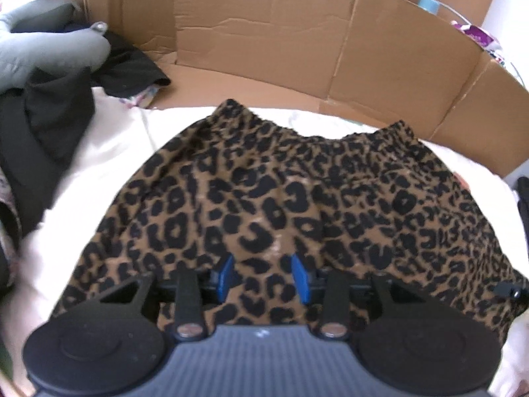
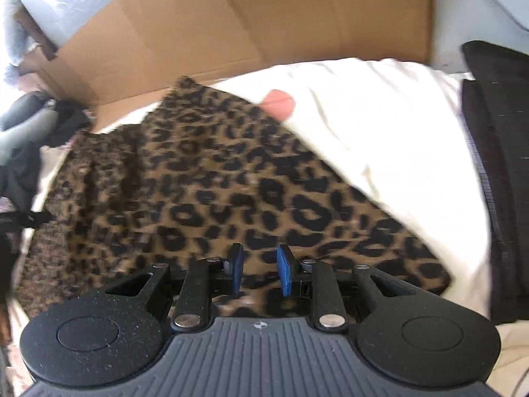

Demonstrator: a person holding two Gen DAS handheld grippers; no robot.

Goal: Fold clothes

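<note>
Lying spread flat on the white bed sheet, cardboard wall behind: leopard-print skirt, waistband farthest away. Hovering over its near hem, left gripper and right gripper, jaws parted, pinching nothing. Likely starting the first fold; needing to be pinched next, the hem.

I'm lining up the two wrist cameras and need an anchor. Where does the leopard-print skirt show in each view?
Left wrist: the leopard-print skirt fills the centre, waistband toward the cardboard, spread on the white sheet.
Right wrist: the skirt runs across the centre and left, slanting down to the lower right.
Shared landmark: the cardboard wall behind the skirt in both views.
</note>
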